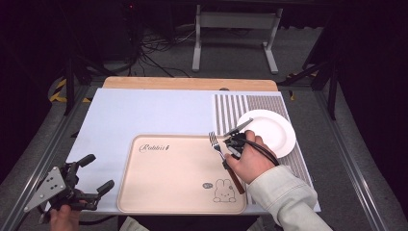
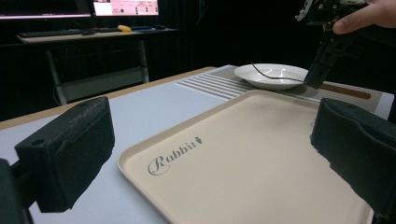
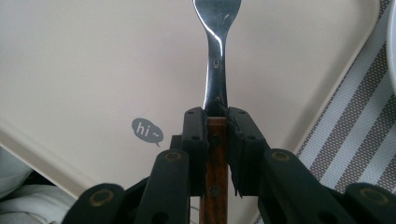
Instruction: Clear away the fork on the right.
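Note:
A fork [image 1: 217, 148] with a brown wooden handle [image 3: 215, 154] is pinched in my right gripper [image 1: 226, 161], whose jaws are shut where the steel neck meets the wood. The fork hangs along the right rim of a beige tray [image 1: 168, 183], tines pointing away from the person. In the right gripper view the steel neck [image 3: 215, 60] runs up from the gripper [image 3: 215, 116] over the tray [image 3: 84, 60]. My left gripper [image 1: 98, 172] stands open and holds nothing off the tray's near-left corner. Its pads [image 2: 70, 154] frame the tray [image 2: 243, 158], with the fork [image 2: 275, 77] beyond.
A white plate [image 1: 279, 137] sits on a striped placemat [image 1: 240, 103] right of the tray, close behind the right hand. A pale blue mat [image 1: 144, 110] covers the table. A printed rabbit [image 1: 223, 190] and a "hi" bubble [image 3: 147, 130] mark the tray's near-right corner.

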`<control>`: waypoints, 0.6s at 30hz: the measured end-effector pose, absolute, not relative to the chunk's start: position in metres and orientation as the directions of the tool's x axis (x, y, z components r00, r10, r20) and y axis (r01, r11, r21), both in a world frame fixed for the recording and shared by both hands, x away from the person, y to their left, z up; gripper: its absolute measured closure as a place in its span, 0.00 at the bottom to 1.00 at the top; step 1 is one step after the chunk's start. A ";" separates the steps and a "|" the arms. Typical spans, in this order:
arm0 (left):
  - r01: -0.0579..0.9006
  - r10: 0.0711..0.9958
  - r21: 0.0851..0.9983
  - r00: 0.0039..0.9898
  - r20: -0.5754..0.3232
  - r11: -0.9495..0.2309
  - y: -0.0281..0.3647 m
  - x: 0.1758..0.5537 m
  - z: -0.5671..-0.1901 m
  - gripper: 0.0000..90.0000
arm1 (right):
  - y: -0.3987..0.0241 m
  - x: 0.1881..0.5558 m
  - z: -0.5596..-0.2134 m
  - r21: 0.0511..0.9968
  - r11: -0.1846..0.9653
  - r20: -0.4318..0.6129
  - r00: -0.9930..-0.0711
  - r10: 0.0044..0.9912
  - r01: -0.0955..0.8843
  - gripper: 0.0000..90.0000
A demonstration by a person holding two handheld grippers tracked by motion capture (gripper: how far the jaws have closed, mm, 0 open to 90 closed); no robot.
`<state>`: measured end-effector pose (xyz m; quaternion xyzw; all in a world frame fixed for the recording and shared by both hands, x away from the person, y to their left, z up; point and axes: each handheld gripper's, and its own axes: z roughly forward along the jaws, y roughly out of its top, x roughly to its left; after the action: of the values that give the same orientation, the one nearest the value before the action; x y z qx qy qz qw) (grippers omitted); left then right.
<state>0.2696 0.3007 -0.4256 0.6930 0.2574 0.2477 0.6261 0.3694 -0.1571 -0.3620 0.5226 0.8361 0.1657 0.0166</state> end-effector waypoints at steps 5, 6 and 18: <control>0.047 0.668 0.995 0.744 0.021 -0.084 0.301 0.270 -0.426 0.00 | -0.157 0.370 -0.368 0.290 0.397 0.149 -0.450 0.880 0.871 0.87; 0.048 0.668 0.995 0.744 0.020 -0.083 0.301 0.270 -0.426 0.00 | -0.157 0.369 -0.370 0.287 0.397 0.150 -0.450 0.881 0.872 0.87; 0.049 0.668 0.995 0.744 0.020 -0.084 0.300 0.270 -0.426 0.00 | -0.152 0.370 -0.392 0.247 0.386 0.150 -0.428 0.891 0.889 0.87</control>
<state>0.2695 0.3005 -0.4257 0.6935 0.2585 0.2475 0.6253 0.3701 -0.1522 -0.3924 0.5347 0.8323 0.1460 0.0038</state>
